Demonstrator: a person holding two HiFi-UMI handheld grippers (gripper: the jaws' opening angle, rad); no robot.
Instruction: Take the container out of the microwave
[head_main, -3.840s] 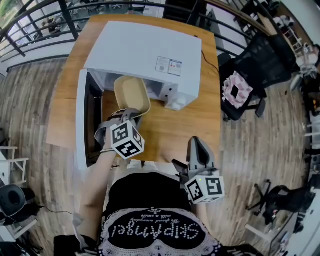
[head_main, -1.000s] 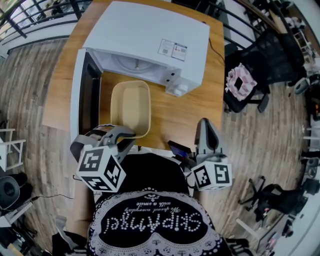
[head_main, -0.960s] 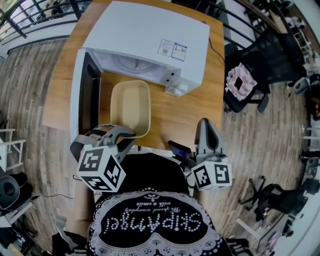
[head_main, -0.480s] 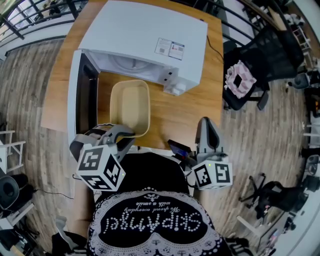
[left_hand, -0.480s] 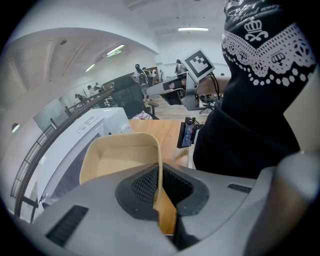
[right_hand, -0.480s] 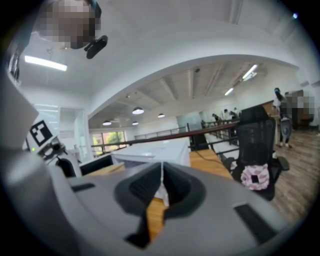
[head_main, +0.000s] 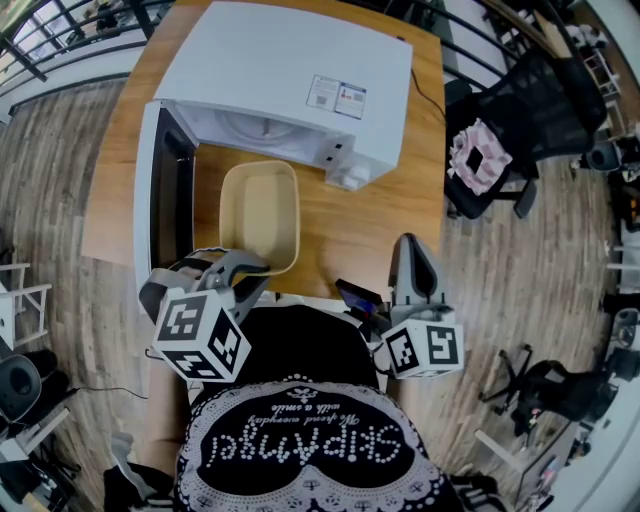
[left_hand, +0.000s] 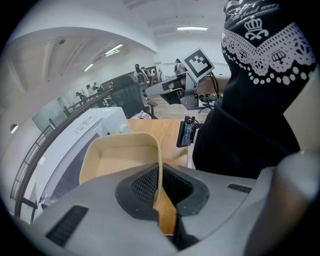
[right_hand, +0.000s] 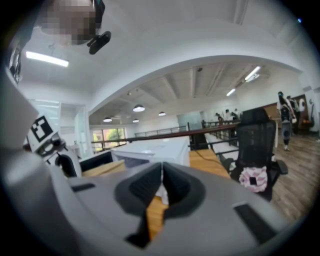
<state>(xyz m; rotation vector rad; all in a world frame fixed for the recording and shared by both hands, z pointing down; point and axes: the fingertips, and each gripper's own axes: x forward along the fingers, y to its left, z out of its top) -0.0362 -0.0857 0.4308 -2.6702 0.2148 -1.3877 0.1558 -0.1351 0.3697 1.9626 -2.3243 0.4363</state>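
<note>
The cream container (head_main: 260, 212) sits on the wooden table (head_main: 380, 225) in front of the white microwave (head_main: 290, 70), whose door (head_main: 150, 200) hangs open at the left. My left gripper (head_main: 254, 266) is shut on the container's near rim; in the left gripper view the thin cream wall (left_hand: 159, 165) runs between the black pads of the left gripper (left_hand: 159, 189). The right gripper (head_main: 414, 250) hovers at the table's near right edge, shut and empty. In the right gripper view the right gripper (right_hand: 162, 183) points level at the microwave (right_hand: 150, 149).
A black office chair (head_main: 515, 120) with a pink cloth (head_main: 472, 158) stands right of the table. A small black device (head_main: 355, 297) is at the table's near edge between the grippers. Railings run behind the table, with wooden floor around it.
Since the earliest frame the container has come out of the microwave's mouth toward me, held by the left gripper. Over the last second nothing has visibly moved.
</note>
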